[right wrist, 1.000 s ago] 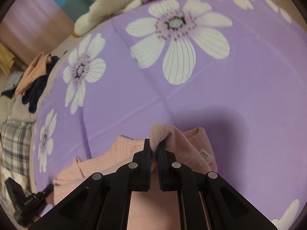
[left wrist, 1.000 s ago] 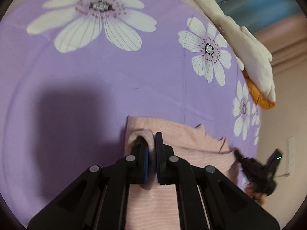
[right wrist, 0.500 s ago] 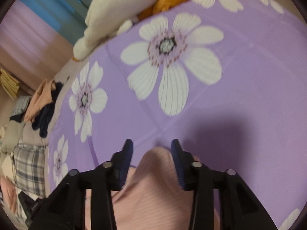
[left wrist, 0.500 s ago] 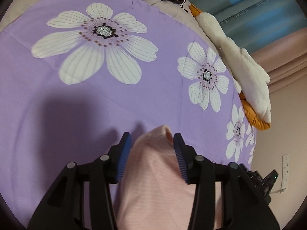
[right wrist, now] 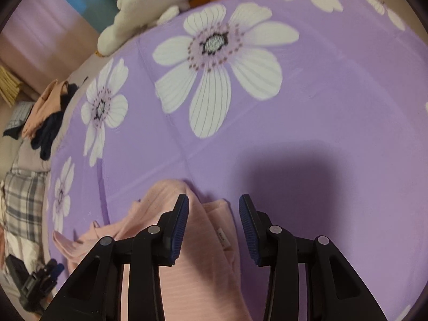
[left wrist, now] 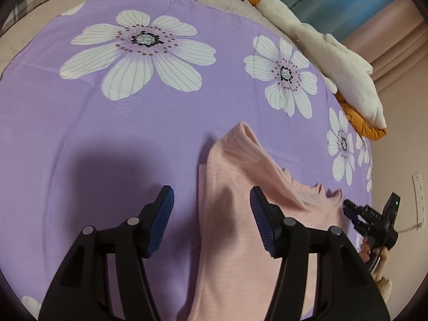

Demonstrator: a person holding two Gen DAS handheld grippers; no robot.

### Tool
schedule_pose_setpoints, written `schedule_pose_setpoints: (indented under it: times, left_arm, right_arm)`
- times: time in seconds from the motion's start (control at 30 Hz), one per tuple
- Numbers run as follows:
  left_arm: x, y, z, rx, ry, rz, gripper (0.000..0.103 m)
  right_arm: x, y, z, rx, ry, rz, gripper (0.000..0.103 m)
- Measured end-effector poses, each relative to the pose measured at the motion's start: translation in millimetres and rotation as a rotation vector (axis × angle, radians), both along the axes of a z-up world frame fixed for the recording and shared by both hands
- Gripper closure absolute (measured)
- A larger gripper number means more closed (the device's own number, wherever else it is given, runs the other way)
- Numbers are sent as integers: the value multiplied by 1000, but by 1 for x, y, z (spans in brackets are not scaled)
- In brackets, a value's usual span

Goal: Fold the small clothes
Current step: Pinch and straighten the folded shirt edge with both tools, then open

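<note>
Garment: pink ribbed small top (left wrist: 240,214) lies folded over on the purple flowered bedsheet (left wrist: 133,123), its rounded fold edge pointing away from the cameras.
Change, left tool: left tool (left wrist: 211,200), which a second ago pinched a pink corner, now stands wide apart and holds nothing; the cloth lies between and under its blue pads (left wrist: 163,214).
Change, right tool: right tool (right wrist: 214,208) has likewise let go; its jaws gape wide over the same pink top (right wrist: 198,240), empty.
Change, cloth: the lifted corners are now laid down flat, and both cameras sit farther back than half a second ago.
Label: small white tag (right wrist: 223,238) shows on the cloth between the right tool's fingers.
Left surroundings: plaid fabric (right wrist: 24,195) and a heap of peach and navy clothes (right wrist: 45,115) lie off the sheet's left edge in the right wrist view.
Far surroundings: white plush item (left wrist: 329,61) over something orange (left wrist: 366,125) rests at the sheet's far edge, well apart from the top.
Shadows: dark tool shadows fall on the sheet beside the garment.
Room: blue and pink curtains (left wrist: 347,2) hang behind; a wall socket (left wrist: 418,195) sits on the beige wall at right.
</note>
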State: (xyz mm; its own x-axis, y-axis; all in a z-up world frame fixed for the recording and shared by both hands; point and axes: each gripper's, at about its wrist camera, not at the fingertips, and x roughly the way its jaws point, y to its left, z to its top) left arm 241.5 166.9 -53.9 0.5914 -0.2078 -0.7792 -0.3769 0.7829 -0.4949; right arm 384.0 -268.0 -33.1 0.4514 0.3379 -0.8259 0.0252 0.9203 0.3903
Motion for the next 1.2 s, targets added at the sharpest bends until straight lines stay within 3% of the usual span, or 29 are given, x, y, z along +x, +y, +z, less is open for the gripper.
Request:
schedule_pose_setpoints:
  times: [0.07, 0.23, 0.3, 0.33, 0.37, 0.43, 0.47, 0.73, 0.83, 1.07, 1.2]
  left_arm:
    - [14, -1, -3, -24, -18, 3, 44]
    - [51, -2, -23, -99, 51, 4, 45]
    - [55, -4, -23, -81, 42, 9, 46]
    - [57, -5, -24, -66, 35, 13, 53]
    - [58, -5, -24, -57, 34, 16, 61]
    - [59, -6, -29, -42, 50, 22, 89]
    - [59, -6, -31, -24, 55, 20, 95]
    - [36, -2, -2, 46, -14, 60, 97]
    - [29, -10, 12, 142, -43, 44, 97]
    - [38, -14, -17, 192, 47, -18, 92]
    - [21, -13, -17, 169, 57, -29, 73]
  right_arm:
    - [5, 7, -6, 13, 12, 30, 61]
    - [11, 26, -12, -45, -8, 73, 62]
    - [11, 27, -11, -44, -25, 85, 72]
    - [12, 28, -11, -43, -30, 93, 86]
    - [12, 29, -11, -36, -35, 101, 94]
    - [11, 30, -9, -37, -47, 102, 96]
    - [10, 30, -6, -41, -61, 97, 97]
    - [-13, 24, 39, -53, -218, 34, 99]
    - [-14, 24, 44, -59, -238, 24, 99]
    - [2, 30, -2, -175, -120, -15, 99]
    - [-1, 32, -15, -205, -105, 7, 99]
